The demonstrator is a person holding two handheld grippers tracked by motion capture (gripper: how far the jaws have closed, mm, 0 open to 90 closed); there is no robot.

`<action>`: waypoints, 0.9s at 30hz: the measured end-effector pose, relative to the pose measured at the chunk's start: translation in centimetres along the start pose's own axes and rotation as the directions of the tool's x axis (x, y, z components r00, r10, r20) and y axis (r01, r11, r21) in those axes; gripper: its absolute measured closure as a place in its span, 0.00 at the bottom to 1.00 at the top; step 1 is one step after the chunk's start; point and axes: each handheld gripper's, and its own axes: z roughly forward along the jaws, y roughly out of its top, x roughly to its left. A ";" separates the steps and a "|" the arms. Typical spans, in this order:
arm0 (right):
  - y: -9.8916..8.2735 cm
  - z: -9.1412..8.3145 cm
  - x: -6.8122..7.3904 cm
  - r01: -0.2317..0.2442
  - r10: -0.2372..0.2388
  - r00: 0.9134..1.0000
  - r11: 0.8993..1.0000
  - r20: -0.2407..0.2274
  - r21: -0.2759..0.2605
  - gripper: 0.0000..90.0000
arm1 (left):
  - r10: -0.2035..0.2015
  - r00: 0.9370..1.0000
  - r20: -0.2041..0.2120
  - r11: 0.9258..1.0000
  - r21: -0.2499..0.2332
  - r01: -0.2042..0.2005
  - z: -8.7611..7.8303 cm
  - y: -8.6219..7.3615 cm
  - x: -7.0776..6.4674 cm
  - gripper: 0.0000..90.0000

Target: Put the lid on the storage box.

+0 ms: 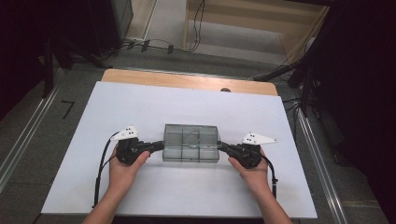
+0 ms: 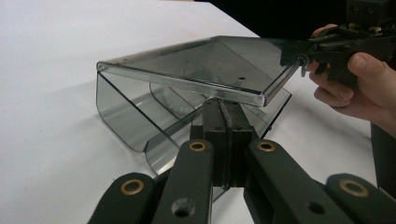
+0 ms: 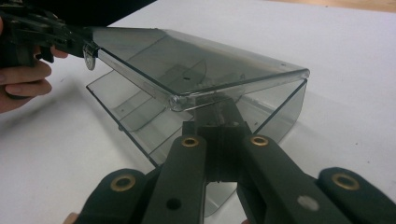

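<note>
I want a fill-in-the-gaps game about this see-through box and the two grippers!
1. The smoky clear box rests on a ____ table cover.
2. The box's lid is ____, not flat on the box.
3. The left gripper and the right gripper pinch the lid at ____ ends.
4. Both grippers are ____ on the lid.

Missing words: white; lifted; opposite; shut

One smoky clear plastic box [image 1: 191,143] with one lid [image 2: 201,65], two hand-held claws, left [image 1: 160,145] and right [image 1: 222,146], two hands, one white tabletop [image 1: 187,102].
</note>
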 end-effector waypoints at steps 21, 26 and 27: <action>-1.9 -0.2 0.0 -0.004 0.003 1.000 1.000 0.011 0.025 0.98 | -0.003 1.000 -0.007 0.999 0.035 0.003 0.1 -1.7 -0.3 0.99; -2.3 -0.3 0.1 -0.007 0.006 1.000 1.000 0.013 0.029 0.98 | -0.007 1.000 -0.004 0.999 0.045 0.007 0.1 -2.0 -0.4 0.99; -2.4 -0.3 0.1 -0.010 0.009 1.000 1.000 0.009 0.025 0.98 | -0.006 1.000 -0.004 0.999 0.044 0.007 0.0 -2.0 -0.5 0.99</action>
